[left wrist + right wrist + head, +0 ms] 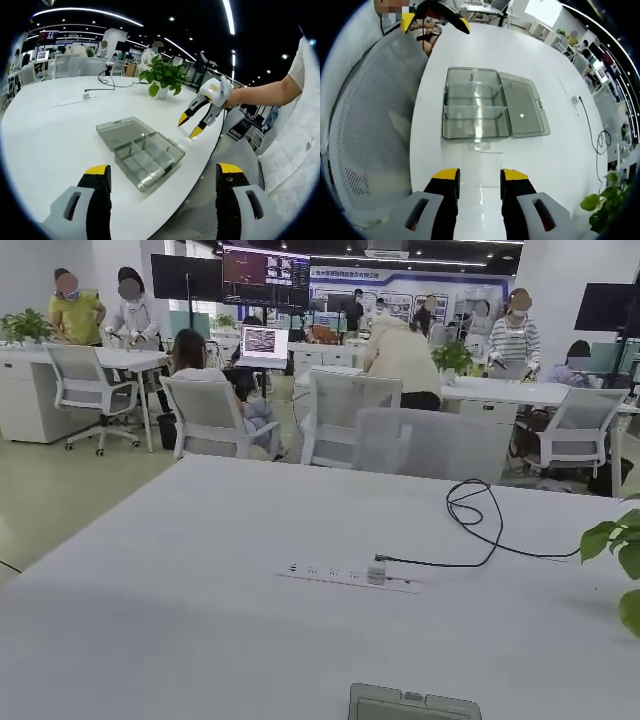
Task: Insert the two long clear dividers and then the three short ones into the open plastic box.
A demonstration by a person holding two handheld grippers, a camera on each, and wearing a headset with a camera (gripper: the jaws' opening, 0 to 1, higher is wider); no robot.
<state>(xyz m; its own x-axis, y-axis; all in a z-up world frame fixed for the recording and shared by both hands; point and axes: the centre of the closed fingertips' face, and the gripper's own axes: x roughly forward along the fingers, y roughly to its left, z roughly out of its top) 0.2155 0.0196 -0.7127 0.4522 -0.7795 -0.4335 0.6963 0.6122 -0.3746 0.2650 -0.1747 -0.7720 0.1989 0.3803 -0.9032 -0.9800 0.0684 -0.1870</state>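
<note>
The open plastic box (470, 136) sits on the white surface (485, 45) near its edge, with the lid (522, 105) lying flat beside it. Two clear dividers (472, 90) stand across the box. A small clear piece (480, 146) lies on the surface just beside the box. The right claw (479, 175) hovers near that side of the box, moderately spread and empty. The left claw (163, 170) is on the opposite side of the box, wide and empty.
</note>
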